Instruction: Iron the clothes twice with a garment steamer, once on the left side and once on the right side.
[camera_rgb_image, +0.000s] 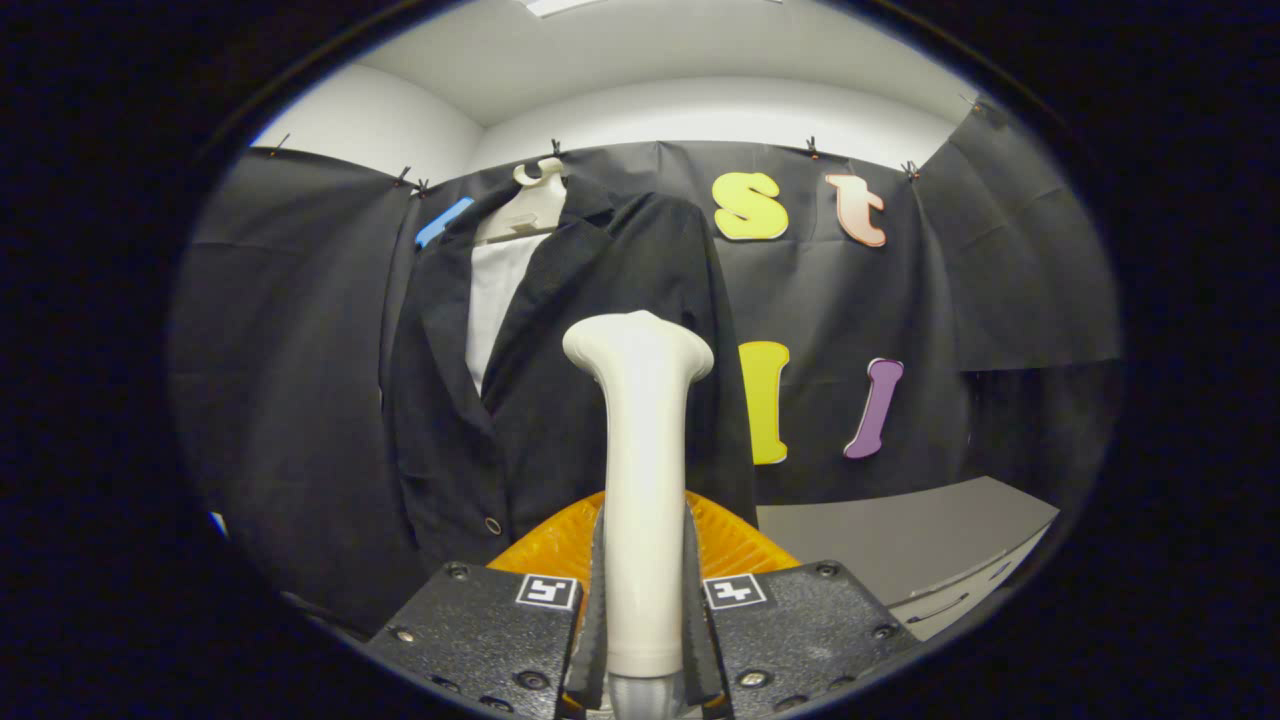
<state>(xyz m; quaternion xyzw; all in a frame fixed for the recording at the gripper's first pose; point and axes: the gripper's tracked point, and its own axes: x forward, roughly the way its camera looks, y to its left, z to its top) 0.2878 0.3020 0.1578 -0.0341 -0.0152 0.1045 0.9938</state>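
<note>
Claw (645, 600) clamped on the steamer (640, 470): both fingers press the sides of its pale handle, which stands upright between them, flared head uppermost. An orange ribbed part (735, 545) sits just behind the handle at finger level. Beyond the steamer, a dark jacket (560, 400) over a white shirt (495, 300) hangs from a pale hanger (530, 205) against the booth wall; the steamer head is in front of the jacket's front panel. A grey tabletop (910, 540) lies right of the jacket.
</note>
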